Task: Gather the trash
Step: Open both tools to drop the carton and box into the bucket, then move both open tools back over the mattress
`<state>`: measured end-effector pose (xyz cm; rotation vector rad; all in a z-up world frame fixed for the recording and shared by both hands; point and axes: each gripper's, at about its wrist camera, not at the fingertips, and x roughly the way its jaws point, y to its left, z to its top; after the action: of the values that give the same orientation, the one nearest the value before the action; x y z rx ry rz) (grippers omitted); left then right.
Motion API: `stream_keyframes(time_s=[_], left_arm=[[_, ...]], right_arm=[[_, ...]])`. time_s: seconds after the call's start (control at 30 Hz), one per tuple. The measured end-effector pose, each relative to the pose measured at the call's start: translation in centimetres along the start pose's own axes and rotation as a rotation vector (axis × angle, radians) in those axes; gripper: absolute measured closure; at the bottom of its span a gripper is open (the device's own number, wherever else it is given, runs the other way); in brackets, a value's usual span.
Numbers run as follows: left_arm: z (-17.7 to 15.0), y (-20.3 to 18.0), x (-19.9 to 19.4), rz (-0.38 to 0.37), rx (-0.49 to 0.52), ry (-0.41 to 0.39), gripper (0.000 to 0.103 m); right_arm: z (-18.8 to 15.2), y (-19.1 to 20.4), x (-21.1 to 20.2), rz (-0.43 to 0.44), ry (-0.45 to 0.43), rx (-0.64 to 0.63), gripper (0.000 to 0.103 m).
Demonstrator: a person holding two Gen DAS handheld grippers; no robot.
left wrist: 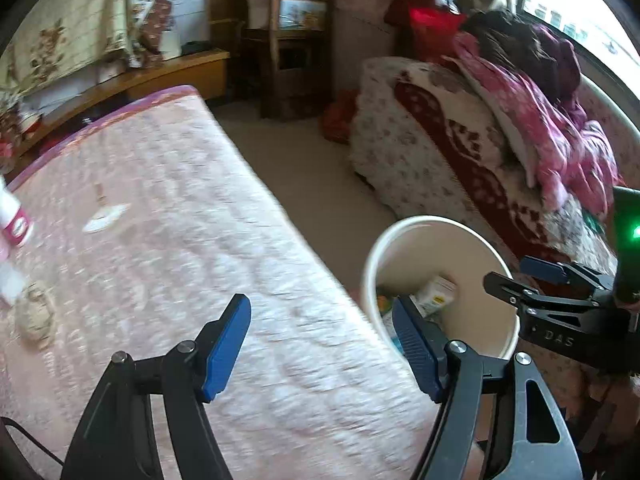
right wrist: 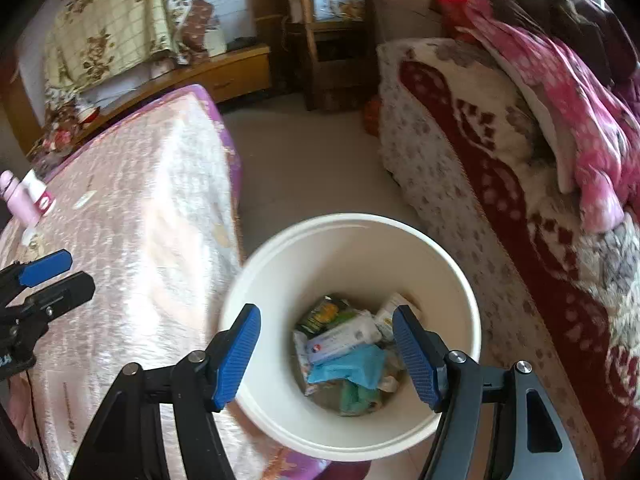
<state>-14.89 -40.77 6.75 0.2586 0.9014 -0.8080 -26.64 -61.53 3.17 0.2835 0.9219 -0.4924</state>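
A white trash bin stands on the floor between the table and the couch. It holds trash: a blue wrapper, a white box and a green packet. My right gripper hangs open above the bin's mouth with nothing between its pads. My left gripper is open and empty over the pink tablecloth, left of the bin. On the cloth lie a crumpled paper ball and a white scrap. The right gripper shows at the bin's right rim.
A pink and white bottle stands at the table's left edge. A couch with a red-patterned blanket and pink clothes fills the right side. A wooden shelf is at the back, with bare floor before it.
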Motion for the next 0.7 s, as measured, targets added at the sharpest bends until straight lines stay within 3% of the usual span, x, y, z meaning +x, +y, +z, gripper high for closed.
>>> stream_keyframes(time_s=[0.4, 0.7], left_arm=[[-2.2, 11.3, -4.3, 0.150, -0.132, -0.032, 0.029], [-4.2, 23.3, -7.8, 0.307, -0.286, -0.032, 0.029]], right_arm=[[1.2, 10.2, 0.1, 0.124, -0.004, -0.122, 0.031], [1.4, 21.5, 0.7, 0.273, 0.018, -0.264, 0.031]])
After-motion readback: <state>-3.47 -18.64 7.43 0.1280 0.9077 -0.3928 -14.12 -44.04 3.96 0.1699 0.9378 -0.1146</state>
